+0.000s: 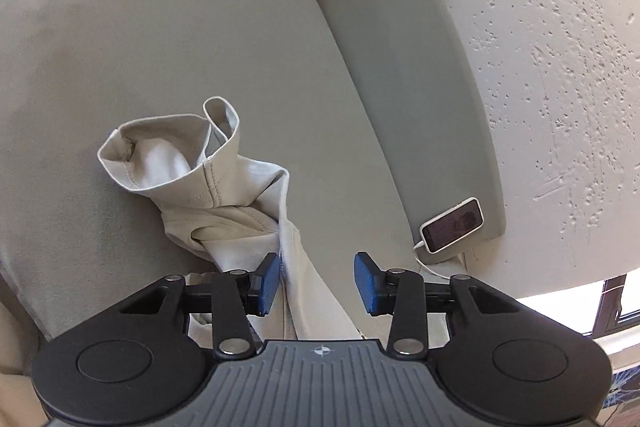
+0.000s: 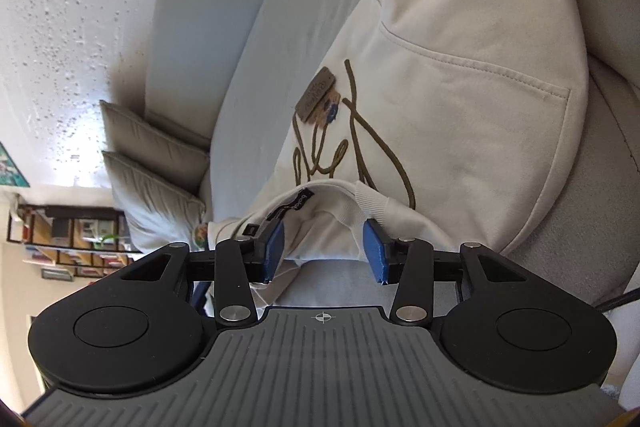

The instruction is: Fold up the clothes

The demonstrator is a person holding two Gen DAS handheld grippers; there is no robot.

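We see a cream hoodie [image 2: 460, 75] lying on the sofa [image 1: 180, 27], a twisted sleeve [image 1: 208, 187] toward its back edge. Left claw [image 1: 316, 283] gapes around sleeve cloth; right claw [image 2: 326, 251] gapes at the ribbed collar [image 2: 360, 195]. We judge it soft, thick and limp, best pinched at hems and seams.

I can't fully read any text here. The black neck label [image 2: 289, 209] inside my sweatshirt [image 2: 460, 75] carries small white lettering, too blurred to make out. The brown patch [image 2: 316, 95] on its front has stamped letters I can't read either. The phone [image 1: 452, 225] screen is dark.
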